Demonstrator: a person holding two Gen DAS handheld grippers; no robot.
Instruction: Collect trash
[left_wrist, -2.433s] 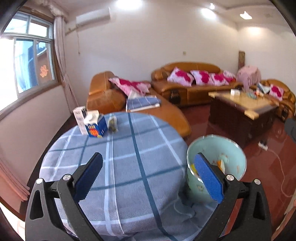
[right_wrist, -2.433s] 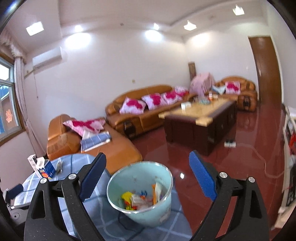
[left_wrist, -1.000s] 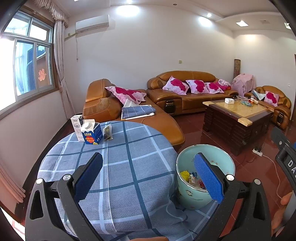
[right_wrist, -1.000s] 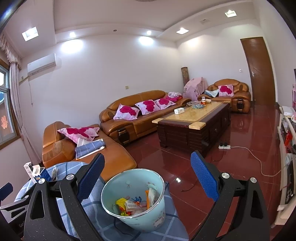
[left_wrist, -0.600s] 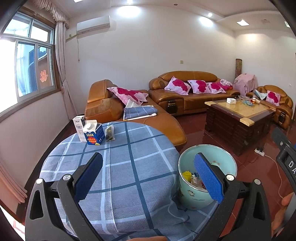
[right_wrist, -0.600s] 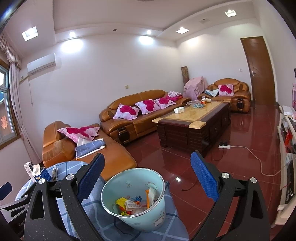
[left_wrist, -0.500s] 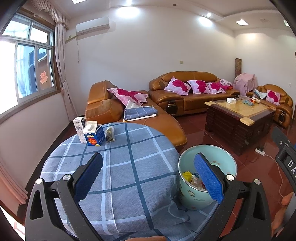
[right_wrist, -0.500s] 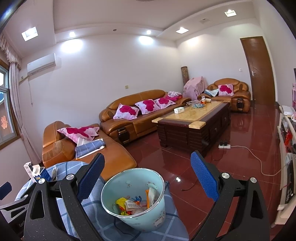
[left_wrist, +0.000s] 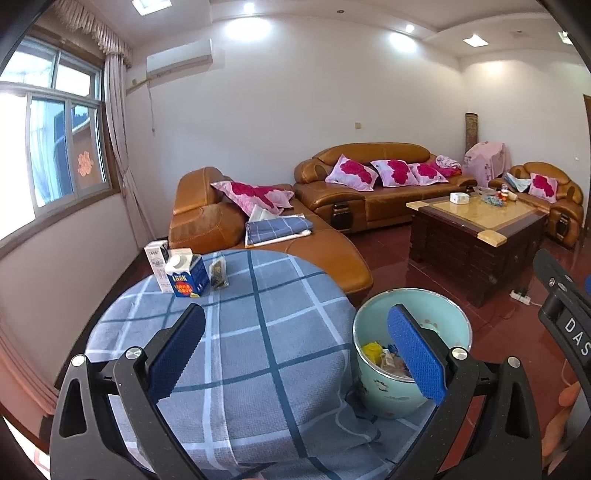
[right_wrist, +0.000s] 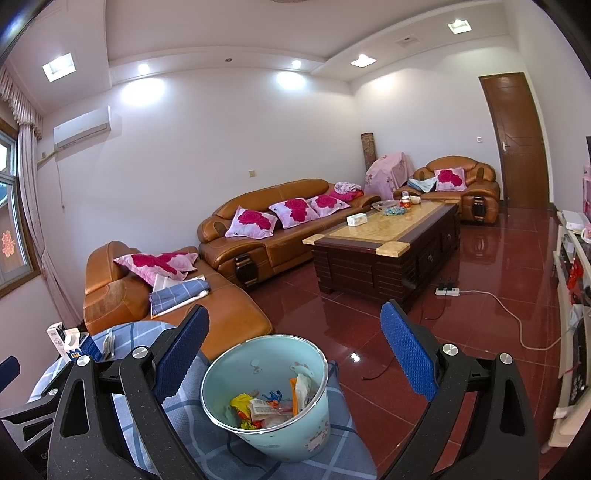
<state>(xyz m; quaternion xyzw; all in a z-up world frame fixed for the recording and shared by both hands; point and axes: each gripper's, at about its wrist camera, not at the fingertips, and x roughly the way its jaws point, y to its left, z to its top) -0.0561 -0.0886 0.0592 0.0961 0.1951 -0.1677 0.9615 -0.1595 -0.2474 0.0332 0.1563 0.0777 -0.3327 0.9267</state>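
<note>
Both grippers, left (left_wrist: 295, 354) and right (right_wrist: 293, 354), wide open, empty; pale-blue plastic trash bucket (right_wrist: 267, 398) just ahead; next: reach blue milk carton (left_wrist: 186, 277) farther ahead-left.

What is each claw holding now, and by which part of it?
Nothing is held. The left claw and the right claw are both open and empty, above the blue checked tablecloth and the pale green trash bucket.
</note>
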